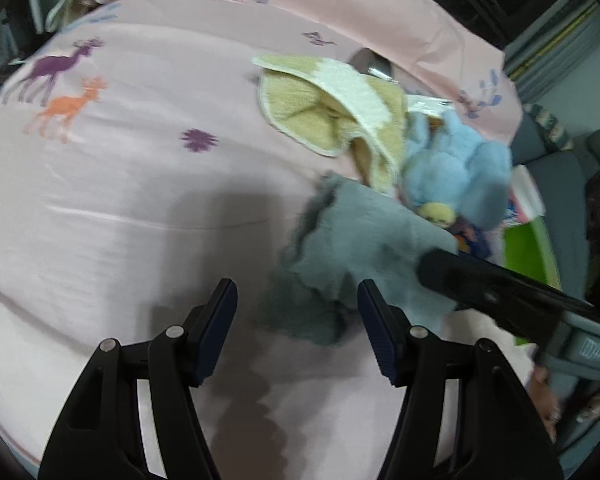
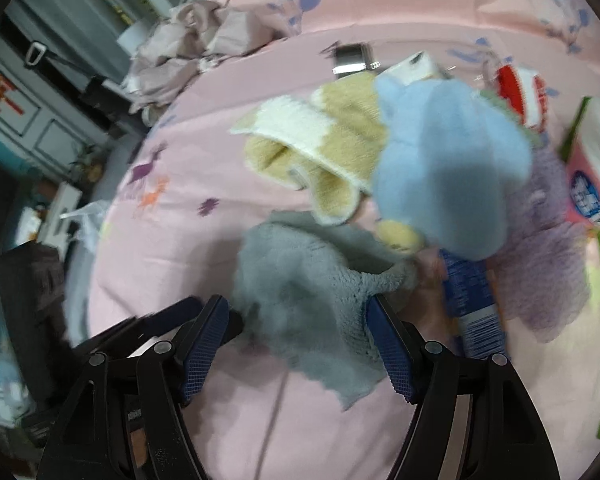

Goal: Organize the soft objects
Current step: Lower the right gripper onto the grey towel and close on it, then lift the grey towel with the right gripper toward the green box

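Left wrist view: steep downward, close over pink bedsheet (image 1: 120, 208). Right wrist view: likewise. Shared: grey cloth (image 1: 352, 240), blue plush toy (image 2: 452, 160).

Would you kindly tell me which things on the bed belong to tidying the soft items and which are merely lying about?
Job: grey cloth, yellow-and-white towel, blue plush toy, purple cloth.
Lying about: blue tube, pink-and-white pack, metal clip.

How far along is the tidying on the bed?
Nothing looks sorted: the yellow towel, blue plush toy and purple cloth lie jumbled. Both open grippers, left and right, frame the grey cloth without pinching it. Everything is left.
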{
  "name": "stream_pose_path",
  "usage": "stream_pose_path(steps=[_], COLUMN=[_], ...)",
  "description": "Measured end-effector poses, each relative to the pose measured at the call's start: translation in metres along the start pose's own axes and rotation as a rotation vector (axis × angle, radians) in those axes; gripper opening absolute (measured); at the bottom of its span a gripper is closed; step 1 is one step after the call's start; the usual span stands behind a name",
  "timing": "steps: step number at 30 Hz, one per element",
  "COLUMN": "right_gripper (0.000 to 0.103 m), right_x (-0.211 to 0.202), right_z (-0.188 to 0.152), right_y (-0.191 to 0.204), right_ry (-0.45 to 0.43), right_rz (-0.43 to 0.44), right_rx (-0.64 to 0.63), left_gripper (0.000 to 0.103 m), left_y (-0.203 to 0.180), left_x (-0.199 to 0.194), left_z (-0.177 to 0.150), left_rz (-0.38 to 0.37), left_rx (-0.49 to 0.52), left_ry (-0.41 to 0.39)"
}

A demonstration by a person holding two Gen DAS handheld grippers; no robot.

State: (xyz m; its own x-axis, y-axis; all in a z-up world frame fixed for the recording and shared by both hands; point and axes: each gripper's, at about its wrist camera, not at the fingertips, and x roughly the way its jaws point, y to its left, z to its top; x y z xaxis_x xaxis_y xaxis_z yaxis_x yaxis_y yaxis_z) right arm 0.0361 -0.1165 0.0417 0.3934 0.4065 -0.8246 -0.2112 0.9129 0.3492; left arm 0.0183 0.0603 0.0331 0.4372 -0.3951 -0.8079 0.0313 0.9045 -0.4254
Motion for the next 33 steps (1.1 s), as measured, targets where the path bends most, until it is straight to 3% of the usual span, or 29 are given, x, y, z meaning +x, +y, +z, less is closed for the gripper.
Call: stream_pose_path(steps=[2,6,10,11,12,15,18,25,33], right_gripper=[0.073,0.074,0.073,0.067,0.053,0.025,0.02,0.02,0.02], right_x=[-0.003,0.003,0.012,0.013,0.014,0.02,0.02,-0.044,-0.15], right_z=[-0.001,0.0,-0.004,-0.005,-0.006,-0.008,-0.011,-0.012,-0.023], right_y=[-0.006,-0.013,-0.008,-0.006,-0.004,0.001,-0.003,-0.014,-0.06], right_ry=[-0.018,0.001,-0.01,-0.008,-0.006,0.018,0.009,-0.128,-0.378], right_rz=[-0.047,-0.044,-0.077,-0.063,-0.062,-0.029,0.012,0.096,0.158], right_rx=[0.003,0.0,-0.049,-0.053,-0.061,-0.099,-0.073,-0.056,0.002], left_gripper=[0.062,0.062,0.059,0.053,0.05,0.03,0.024,0.022,0.022], left_y=[-0.007,-0.025,-0.039,-0.04,-0.042,-0.044,-0.05,-0.098,-0.184], left_x=[0.002,0.014,0.02,0.024,0.025,0.029,0.03,-0.012,-0.054], left_z=[-0.003,-0.01,-0.014,-0.013,-0.014,-0.012,-0.012,-0.009,-0.01], left_rz=[-0.035,-0.068,-0.071,-0.071,-0.052,-0.054,-0.062,-0.103,-0.183], left_rx=[0.016,0.057,0.107,0.111,0.117,0.114,0.126,0.248,0.428], left_ry=[0.007,0.04,0.013,0.011,0.003,-0.014,-0.026,-0.154,-0.276])
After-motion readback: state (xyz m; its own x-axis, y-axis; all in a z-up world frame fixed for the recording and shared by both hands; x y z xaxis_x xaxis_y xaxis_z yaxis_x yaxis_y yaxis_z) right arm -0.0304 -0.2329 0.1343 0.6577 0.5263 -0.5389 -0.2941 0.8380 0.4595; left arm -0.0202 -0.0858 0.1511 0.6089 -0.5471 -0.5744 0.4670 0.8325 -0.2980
